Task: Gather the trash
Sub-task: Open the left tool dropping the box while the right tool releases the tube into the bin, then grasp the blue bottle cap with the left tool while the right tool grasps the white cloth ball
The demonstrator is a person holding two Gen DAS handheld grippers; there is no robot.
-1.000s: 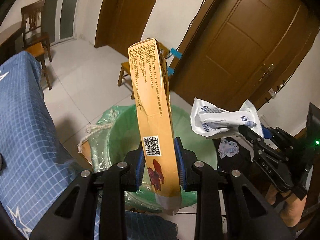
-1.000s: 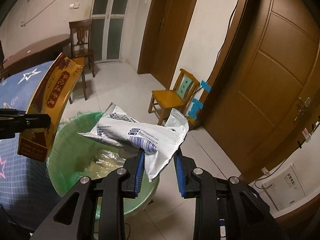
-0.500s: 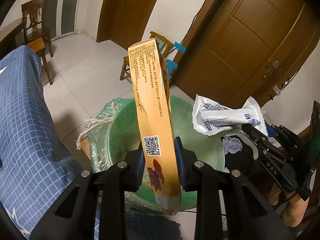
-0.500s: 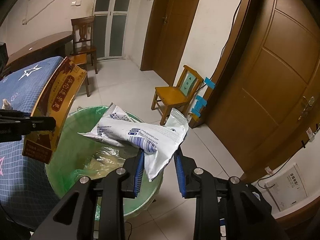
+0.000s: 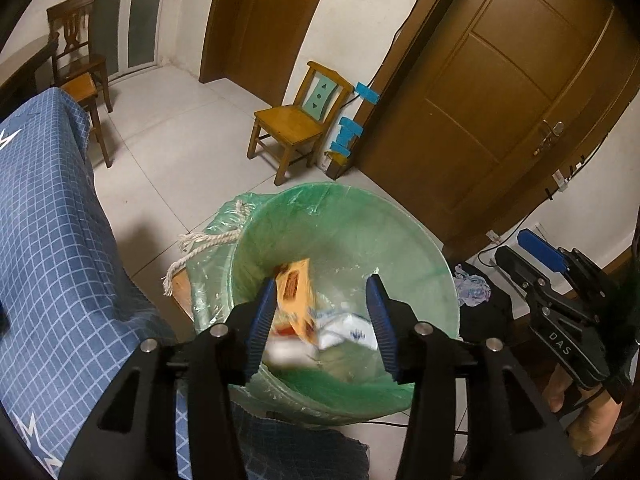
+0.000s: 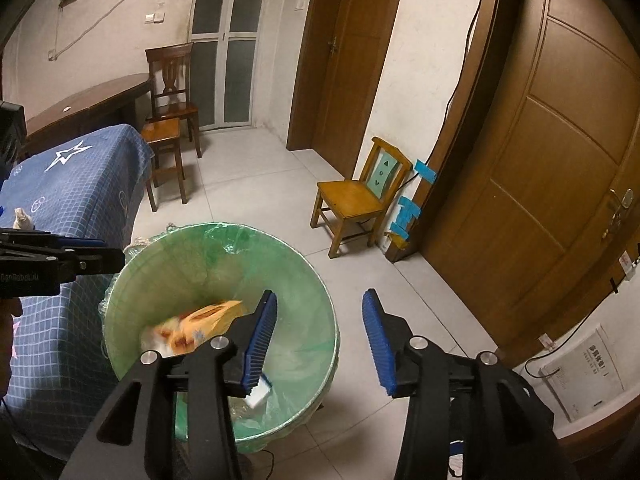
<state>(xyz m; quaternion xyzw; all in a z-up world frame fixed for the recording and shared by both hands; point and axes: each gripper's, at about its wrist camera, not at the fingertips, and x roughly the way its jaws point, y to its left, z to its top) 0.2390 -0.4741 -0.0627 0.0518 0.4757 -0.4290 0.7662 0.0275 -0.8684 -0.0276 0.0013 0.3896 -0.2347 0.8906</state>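
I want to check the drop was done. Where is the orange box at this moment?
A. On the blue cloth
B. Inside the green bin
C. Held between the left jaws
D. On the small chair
B: the orange box shows inside the green bin, and the left gripper stands open with nothing between its jaws.

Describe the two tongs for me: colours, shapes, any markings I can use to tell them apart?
Both tongs are matte black angular frames with silver screw heads and ribbed blue pads on the fingers. In the left wrist view, the left tongs fill the foreground, and the right tongs show white "DAS" lettering on the side. In the right wrist view, the left tongs carry white "GenRobot.AI" lettering. No cables or sleeves are visible.
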